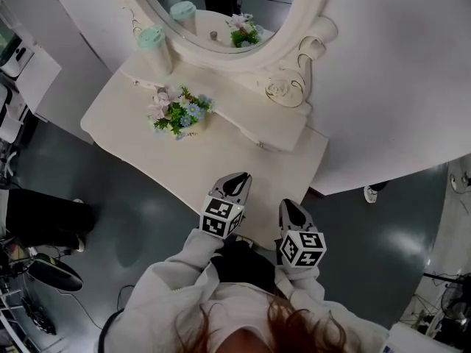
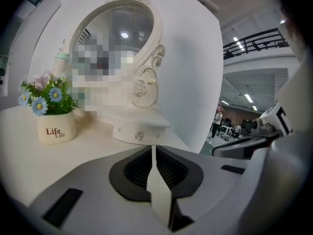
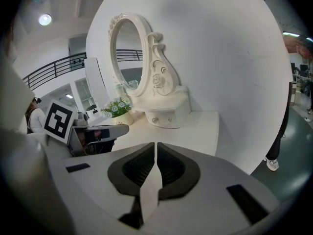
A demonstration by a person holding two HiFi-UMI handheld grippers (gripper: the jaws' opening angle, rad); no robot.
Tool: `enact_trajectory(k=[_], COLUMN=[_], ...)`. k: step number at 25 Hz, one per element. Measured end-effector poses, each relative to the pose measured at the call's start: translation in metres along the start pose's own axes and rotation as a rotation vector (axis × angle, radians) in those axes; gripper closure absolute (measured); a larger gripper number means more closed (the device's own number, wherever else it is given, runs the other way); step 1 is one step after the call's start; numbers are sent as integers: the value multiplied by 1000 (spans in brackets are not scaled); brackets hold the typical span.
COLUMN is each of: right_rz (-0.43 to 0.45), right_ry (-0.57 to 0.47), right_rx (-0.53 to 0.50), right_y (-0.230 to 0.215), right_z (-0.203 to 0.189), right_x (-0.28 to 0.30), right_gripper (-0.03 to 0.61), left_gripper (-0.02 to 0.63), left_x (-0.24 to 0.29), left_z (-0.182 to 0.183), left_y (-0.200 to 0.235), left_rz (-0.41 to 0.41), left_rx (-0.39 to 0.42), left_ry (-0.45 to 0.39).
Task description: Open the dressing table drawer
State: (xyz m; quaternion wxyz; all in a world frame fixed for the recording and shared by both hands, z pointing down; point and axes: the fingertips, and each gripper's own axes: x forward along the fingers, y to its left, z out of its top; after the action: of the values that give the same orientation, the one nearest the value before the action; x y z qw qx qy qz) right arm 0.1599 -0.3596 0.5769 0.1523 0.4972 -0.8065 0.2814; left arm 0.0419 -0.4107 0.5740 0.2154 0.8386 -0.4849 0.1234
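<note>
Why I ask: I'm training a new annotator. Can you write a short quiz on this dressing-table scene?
1. True or false: the drawer under the mirror is already pulled out.
2. What is between the jaws of the left gripper? A. a comb B. nothing, the jaws are together C. a cloth
3. Fill in: in the left gripper view, the flower pot stands to the ___ of the drawer.

Key: 1 false; 2 B; 3 left.
</note>
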Motion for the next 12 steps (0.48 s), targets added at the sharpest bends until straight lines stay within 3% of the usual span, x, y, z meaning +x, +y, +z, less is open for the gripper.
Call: enact_trajectory(k=[6, 9, 12], right_rz=[-7, -9, -13], right_ry=[4, 8, 13], right_rx=[7, 7, 12], right_y=[-9, -12, -16], right_z=[3, 4, 3], right_x=[6, 7, 8], right_gripper=[537, 537, 537], left_gripper=[582, 461, 451], left_x=[39, 61, 81], left_z=[6, 9, 12], left_y=[10, 17, 24], left_rz=[14, 16, 30], left_rx=[11, 24, 48], left_ry=[33, 61, 81])
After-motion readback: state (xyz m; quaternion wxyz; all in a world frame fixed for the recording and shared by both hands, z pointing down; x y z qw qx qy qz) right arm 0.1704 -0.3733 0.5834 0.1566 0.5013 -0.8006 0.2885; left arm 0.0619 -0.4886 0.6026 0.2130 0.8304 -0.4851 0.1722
